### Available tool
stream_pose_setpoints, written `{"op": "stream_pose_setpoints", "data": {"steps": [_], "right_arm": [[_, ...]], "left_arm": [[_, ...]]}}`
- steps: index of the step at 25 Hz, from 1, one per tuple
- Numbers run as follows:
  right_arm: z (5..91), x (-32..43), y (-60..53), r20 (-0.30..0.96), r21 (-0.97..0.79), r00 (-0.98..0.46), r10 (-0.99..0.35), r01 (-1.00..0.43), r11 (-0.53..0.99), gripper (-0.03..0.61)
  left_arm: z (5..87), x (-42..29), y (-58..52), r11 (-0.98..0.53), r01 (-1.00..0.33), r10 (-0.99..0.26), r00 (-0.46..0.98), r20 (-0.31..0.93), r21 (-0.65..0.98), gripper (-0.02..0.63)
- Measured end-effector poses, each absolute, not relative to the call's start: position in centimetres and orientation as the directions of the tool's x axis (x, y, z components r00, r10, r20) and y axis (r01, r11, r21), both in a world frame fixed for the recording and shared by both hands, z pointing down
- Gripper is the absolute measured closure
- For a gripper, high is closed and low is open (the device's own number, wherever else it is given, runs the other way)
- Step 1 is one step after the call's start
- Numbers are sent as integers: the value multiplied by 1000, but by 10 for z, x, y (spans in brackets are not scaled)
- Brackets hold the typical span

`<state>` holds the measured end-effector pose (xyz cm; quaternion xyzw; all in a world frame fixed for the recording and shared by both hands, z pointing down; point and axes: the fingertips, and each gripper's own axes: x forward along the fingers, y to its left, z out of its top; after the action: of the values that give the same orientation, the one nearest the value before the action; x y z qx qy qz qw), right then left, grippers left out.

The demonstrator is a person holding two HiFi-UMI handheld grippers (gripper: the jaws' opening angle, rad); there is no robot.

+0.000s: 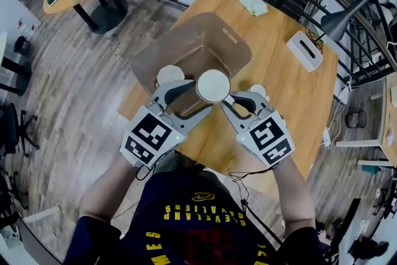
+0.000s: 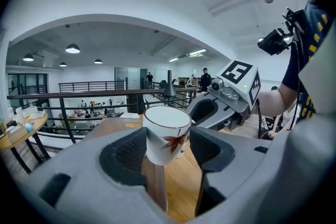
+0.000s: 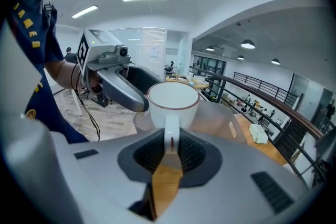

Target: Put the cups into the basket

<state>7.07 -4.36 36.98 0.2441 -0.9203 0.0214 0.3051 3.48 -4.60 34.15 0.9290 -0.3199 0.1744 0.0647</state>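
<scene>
Cup (image 1: 213, 85) — white, with a brown rim line and a brown leaf print on its side — is held upright between the tips of both tongs, clear of the counter (image 1: 291, 90).

1. Left tongs (image 2: 168, 144): the jaws stand moderately apart and are closed on the cup body, one pad against each side of the wall below the rim.
2. Right tongs (image 3: 171, 152): the jaws are nearly together and clamp the cup handle, which stands vertical between the pads. The cup bowl lies just beyond the fingertips.
3. The two tongs meet at the cup from opposite sides, the left one on the side away from the handle.

Basket (image 1: 229, 40) — translucent brown, with a slot handle in its far wall — stands on the counter directly ahead of both tongs. From the head view the cup sits over the near part of the basket opening.

A second cup (image 1: 169, 75) shows just beyond the left tongs. Whether it stands inside the basket cannot be told. A third cup (image 1: 258, 90) shows just beyond the right tongs, beside the basket. A white tissue box (image 1: 304, 50) lies well ahead and to the right of the right tongs.
</scene>
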Motion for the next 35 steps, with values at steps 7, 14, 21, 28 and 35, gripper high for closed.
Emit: {"op": "stream_pose_setpoints", "data": {"steps": [7,14,21,28,35], "right_arm": [[364,48,-64,573,118,-679,-460,-486,866,522],[364,28,-102,584,106,-630,-512,-566,817,523],[380,17,-137,609,91,-555,-567,-661,745,523],[388,15,-170,618,57,-494,-612,-748,661,523],[399,0,-200,631,22,-452,-631,-802,596,523]], "left_arm": [[338,11,-67,-791,-612,-572,744,346,8,356],[334,-10,-108,-832,-555,-523,785,331,4,356],[340,-29,-139,-862,-505,-472,827,305,36,356],[370,-49,-154,-878,-471,-419,845,332,89,356],[386,-65,-157,-887,-442,-380,863,334,134,356]]}}
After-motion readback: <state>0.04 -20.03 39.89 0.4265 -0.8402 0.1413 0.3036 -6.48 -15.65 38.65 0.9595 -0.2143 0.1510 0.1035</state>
